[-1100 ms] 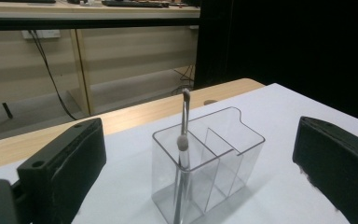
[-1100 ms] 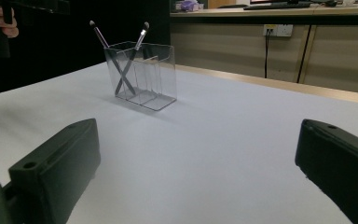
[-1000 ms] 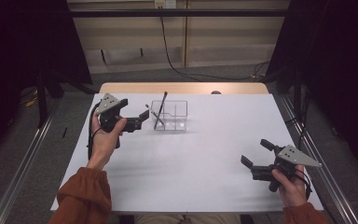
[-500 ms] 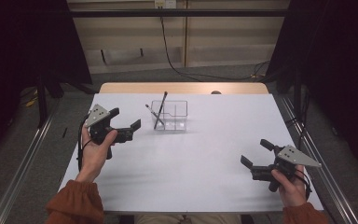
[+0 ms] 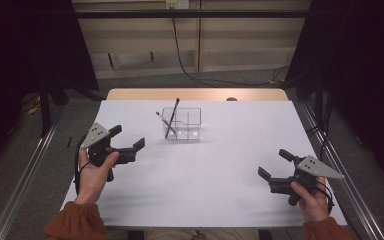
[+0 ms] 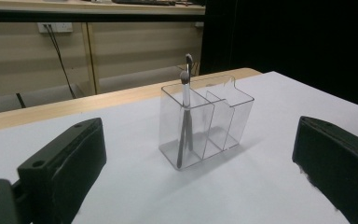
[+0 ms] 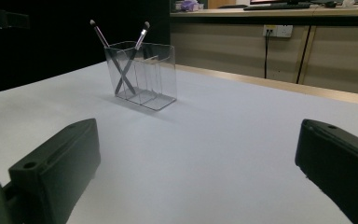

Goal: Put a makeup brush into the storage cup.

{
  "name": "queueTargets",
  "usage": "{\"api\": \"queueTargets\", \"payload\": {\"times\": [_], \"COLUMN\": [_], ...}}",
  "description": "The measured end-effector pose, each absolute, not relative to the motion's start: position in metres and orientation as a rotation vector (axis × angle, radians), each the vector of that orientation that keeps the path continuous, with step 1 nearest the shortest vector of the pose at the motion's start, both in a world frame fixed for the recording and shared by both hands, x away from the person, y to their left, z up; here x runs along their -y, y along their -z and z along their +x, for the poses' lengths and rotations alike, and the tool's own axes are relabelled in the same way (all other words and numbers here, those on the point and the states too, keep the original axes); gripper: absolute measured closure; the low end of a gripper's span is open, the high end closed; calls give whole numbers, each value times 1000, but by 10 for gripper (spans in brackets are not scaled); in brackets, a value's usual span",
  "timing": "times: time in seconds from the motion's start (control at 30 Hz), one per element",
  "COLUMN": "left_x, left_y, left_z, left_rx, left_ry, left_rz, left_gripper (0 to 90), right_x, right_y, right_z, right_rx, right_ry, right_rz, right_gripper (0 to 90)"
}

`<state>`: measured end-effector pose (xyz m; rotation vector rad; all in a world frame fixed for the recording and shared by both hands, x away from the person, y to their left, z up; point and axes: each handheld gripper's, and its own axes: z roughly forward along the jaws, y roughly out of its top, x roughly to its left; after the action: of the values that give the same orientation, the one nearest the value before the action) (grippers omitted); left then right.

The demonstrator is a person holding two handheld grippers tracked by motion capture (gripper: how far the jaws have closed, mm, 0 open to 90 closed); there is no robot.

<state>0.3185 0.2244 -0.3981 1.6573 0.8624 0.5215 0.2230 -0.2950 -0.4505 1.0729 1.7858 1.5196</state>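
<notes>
- The clear organiser stands upright on the white surface, toward 12 o'clock from the middle; it has three compartments in a row.
- Two slim brushes lean crossed in its end compartment, the one nearest my left side, tips up above the rim.
- My left gripper hovers at 8 o'clock of the organiser, near it but apart, fingers spread wide and holding nothing, aimed at the box.
- My right gripper sits well apart at 4 o'clock, near the surface's right edge, fingers likewise spread and empty.
</notes>
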Motion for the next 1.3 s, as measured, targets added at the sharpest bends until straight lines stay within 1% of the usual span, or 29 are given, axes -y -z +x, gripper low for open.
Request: {"api": "queueTargets", "payload": {"times": [0.23,0.3,0.7,1.1,1.3], "left_x": [-229,-231,-241,-250,-248], "left_y": [403,406,414,420,423], "left_z": [307,304,288,269,258], "left_rx": [-850,-838,-861,-874,-864], "left_ry": [-527,-534,-550,-537,-534], "left_rz": [1673,1676,1647,1624,1645], "left_gripper": [31,48,45,45,45], "right_x": [295,295,295,295,295], "right_y": [451,451,450,450,449], "right_z": [223,223,222,221,220], "right_rx": [-1787,-1789,-1787,-1785,-1788], "right_ry": [-1520,-1518,-1519,-1520,-1516], "right_rz": [1073,1070,1071,1070,1061], "right_gripper": [0,0,0,0,0]}}
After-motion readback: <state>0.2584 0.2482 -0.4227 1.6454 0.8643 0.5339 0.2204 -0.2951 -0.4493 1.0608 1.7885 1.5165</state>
